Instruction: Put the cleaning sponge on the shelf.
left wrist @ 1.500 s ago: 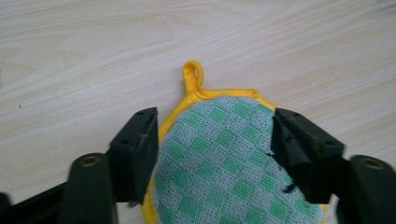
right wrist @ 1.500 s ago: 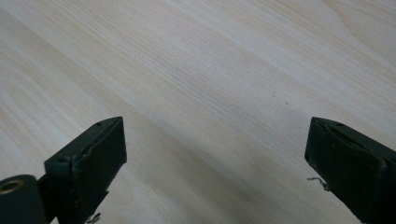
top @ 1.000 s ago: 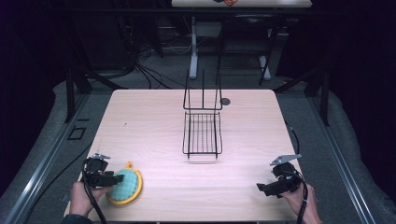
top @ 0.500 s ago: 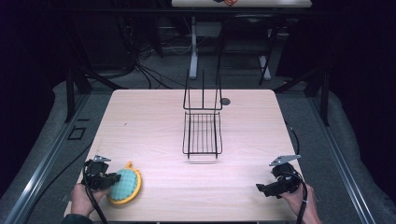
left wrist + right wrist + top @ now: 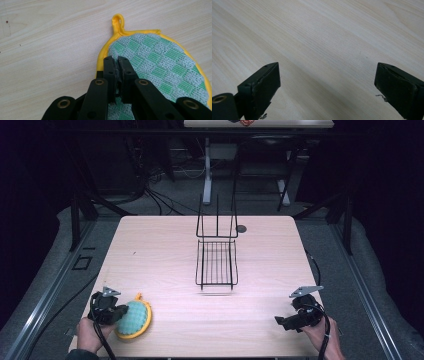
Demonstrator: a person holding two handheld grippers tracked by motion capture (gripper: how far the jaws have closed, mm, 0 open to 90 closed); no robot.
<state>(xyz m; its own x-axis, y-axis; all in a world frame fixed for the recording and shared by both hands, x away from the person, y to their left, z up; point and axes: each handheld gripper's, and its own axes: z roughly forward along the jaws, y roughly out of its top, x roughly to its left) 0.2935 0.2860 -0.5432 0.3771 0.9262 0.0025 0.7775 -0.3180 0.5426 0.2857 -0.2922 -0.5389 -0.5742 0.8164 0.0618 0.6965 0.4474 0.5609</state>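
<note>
Your left gripper (image 5: 117, 62) has its jaws pressed together on the near edge of the pot holder (image 5: 160, 65), a round green-checked pad with a yellow rim and hanging loop, lying flat on the table (image 5: 165, 245). Your right gripper (image 5: 327, 82) hangs wide open over bare wood, holding nothing, well to the right of the pot holder. So the grasp looks made; lifting and carrying are left, probably to the wire rack (image 5: 216, 262), which stands empty beyond the pot holder at mid-table. Past it lie a small dark disc (image 5: 242, 228), then dark floor, cables and another desk's legs.
</note>
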